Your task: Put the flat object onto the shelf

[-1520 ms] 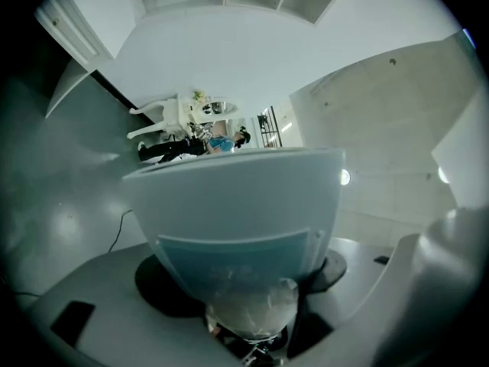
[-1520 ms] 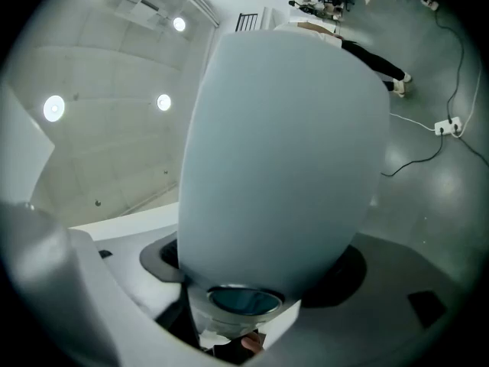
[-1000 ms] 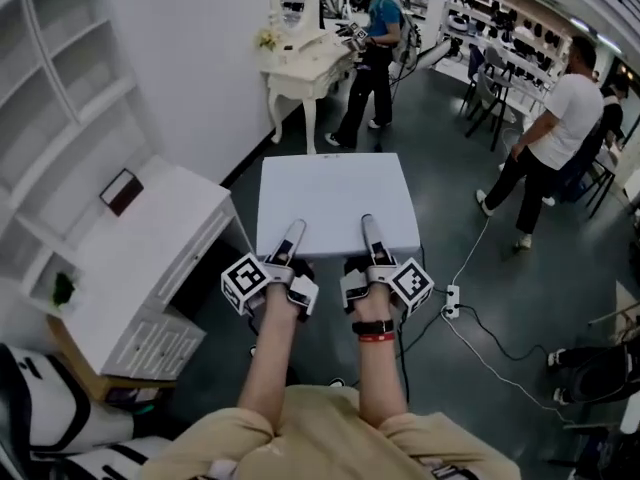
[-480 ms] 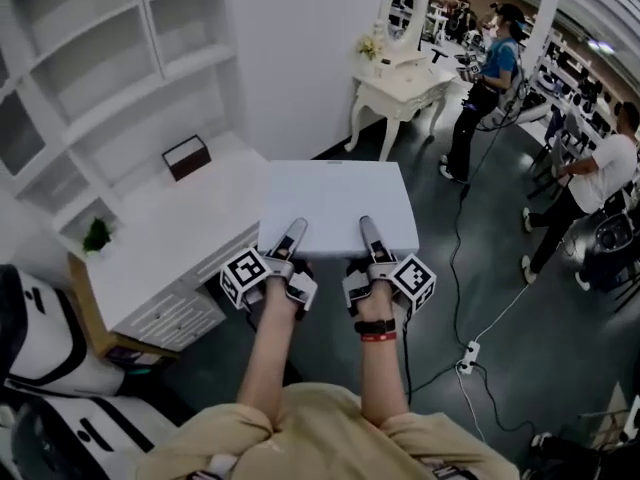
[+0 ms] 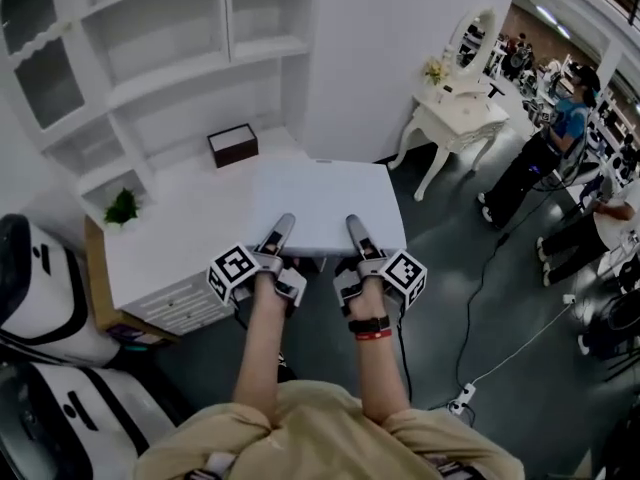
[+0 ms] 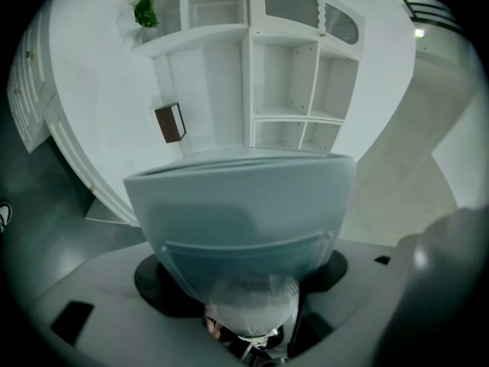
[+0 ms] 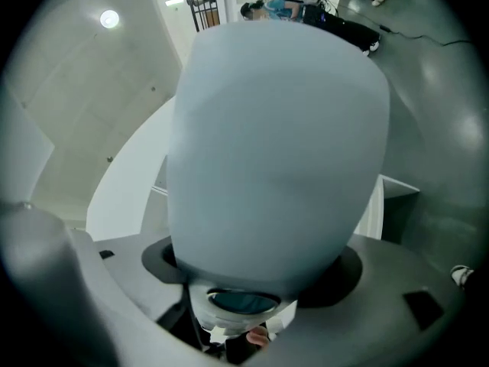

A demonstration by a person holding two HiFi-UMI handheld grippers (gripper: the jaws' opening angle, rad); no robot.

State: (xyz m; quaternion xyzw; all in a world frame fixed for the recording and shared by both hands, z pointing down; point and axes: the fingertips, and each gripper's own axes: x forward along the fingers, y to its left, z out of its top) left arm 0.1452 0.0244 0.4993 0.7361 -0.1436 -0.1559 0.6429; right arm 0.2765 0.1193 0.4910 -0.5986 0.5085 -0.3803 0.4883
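From the head view, you carry the flat object [image 5: 325, 203], a pale rectangular panel, level in the air over the white desk [image 5: 170, 253], its far edge towards the shelf [image 5: 190, 63]. The left gripper [image 5: 279, 226] and the right gripper [image 5: 353, 224] are each clamped on its near edge, one jaw lying on top. A brown box [image 5: 233, 145] and a small plant [image 5: 122, 208] stand on the desk at the foot of the shelf, so lift the panel above them and pick a bare, wide compartment. In the left gripper view, the gripper's broad jaw fills the lower middle and the open compartments stand straight ahead, with the box off to the left. Use this view to line up the leading edge. In the right gripper view, the jaw blocks nearly everything and the shelf does not show, so this side gives little guidance. Keep both grips firm and the panel flat, slide it in squarely, and let go only once it rests on the board.
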